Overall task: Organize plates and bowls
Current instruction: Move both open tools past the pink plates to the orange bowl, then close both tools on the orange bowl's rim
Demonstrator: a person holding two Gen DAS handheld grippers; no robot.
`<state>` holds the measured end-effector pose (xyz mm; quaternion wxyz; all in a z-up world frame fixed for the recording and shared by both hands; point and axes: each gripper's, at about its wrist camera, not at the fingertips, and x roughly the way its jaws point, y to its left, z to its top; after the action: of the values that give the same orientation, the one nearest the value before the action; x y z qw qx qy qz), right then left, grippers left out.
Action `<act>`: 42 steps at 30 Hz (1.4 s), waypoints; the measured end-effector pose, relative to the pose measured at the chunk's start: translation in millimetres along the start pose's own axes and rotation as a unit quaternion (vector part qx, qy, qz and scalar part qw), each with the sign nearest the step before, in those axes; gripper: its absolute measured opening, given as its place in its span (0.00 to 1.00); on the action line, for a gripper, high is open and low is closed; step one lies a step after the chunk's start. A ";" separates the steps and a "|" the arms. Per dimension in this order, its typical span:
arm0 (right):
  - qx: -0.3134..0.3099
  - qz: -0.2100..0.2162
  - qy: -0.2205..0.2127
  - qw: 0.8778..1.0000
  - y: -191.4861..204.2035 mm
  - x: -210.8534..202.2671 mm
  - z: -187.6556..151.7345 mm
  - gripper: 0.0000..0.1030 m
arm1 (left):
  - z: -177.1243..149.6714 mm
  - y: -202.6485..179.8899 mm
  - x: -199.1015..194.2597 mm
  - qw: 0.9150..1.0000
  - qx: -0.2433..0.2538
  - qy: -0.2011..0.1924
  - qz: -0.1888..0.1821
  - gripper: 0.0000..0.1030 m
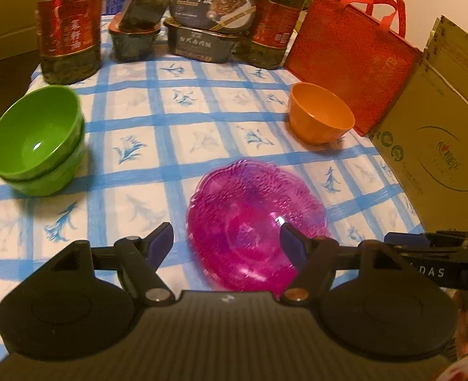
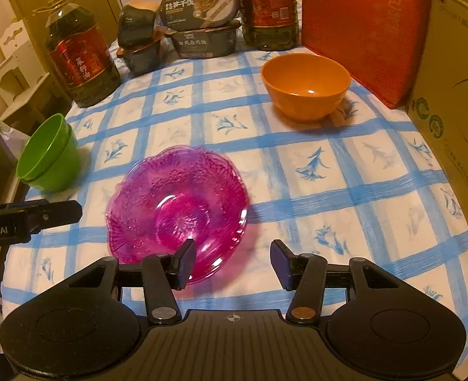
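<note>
Inspection of my position: my left tongs (image 1: 226, 243) stand wide apart and grip nothing; my right tongs (image 2: 232, 265) are likewise spread and empty, one finger just at the near rim of the translucent magenta plastic plate with the embossed, scalloped edge (image 2: 176, 206); whether it touches, I cannot tell. That plate lies near the front of the blue-checked cloth-covered counter (image 2: 329, 197); two nested green plastic bowls (image 1: 35, 139) sit at the left edge, and a single orange plastic bowl (image 2: 305, 85) stands well apart at the far right, just beside an upright red fabric tote bag (image 2: 364, 28).

Risks, as I judge them: the plate's thin, wavy rim offers a poor seat, so a shallow pinch could let it tilt or slip free; the green stack sits close to the counter's edge (a careless nudge could send it off); the cloth may drag and bunch under a slid plate, disturbing the bowls.
</note>
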<state>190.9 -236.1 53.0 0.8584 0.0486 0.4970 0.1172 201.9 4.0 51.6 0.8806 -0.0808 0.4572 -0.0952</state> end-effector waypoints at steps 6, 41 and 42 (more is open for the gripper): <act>0.017 0.004 0.000 1.000 -20.2 -0.2 13.9 0.50 | 21.2 -16.5 15.3 1.000 0.008 0.006 -0.017 0.69; 0.096 0.014 0.007 0.995 -175.0 92.2 186.5 0.50 | 182.6 -100.6 216.6 0.998 0.011 0.045 -0.050 0.64; 0.095 0.014 0.006 0.995 -176.4 95.7 190.0 0.50 | 185.6 -101.0 221.5 0.998 0.011 0.047 -0.051 0.62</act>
<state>428.0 -376.6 32.5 0.8452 0.1364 0.5104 0.0815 469.6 -137.1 5.4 0.8532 -0.0897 0.4919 -0.1482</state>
